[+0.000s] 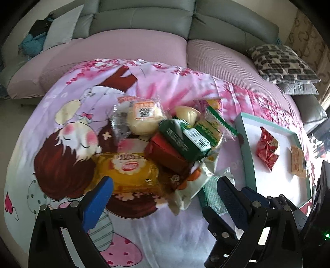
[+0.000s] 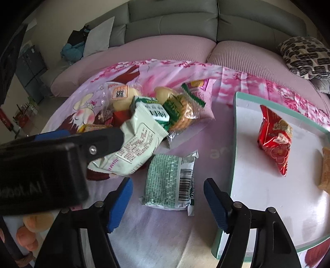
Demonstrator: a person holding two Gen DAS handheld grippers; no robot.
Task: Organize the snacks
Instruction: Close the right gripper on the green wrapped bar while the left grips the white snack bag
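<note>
The right hand-held gripper (image 2: 168,204) has its two blue ribbed pads spread, with one flat green foil packet (image 2: 169,181) between them on the cloth-covered table (image 2: 156,233), not pinched. The left hand-held gripper (image 1: 163,198) is also spread, just before the snack pile (image 1: 165,140): one yellow glossy bag (image 1: 132,173), one white crinkled pouch (image 2: 132,148), one red box (image 1: 165,152), one green box (image 1: 183,138), two round pale buns. To the right, the white tray (image 2: 255,185) with a teal rim holds one red shiny bag (image 2: 274,140) and one orange packet (image 1: 298,162). Behind is a sofa (image 1: 144,16).

A jumbled pile of wrapped snacks (image 1: 165,144) lies on the cartoon sheet, a green packet (image 2: 169,181) flat beside it, a red bag (image 2: 274,140) in the white tray (image 2: 257,195).
</note>
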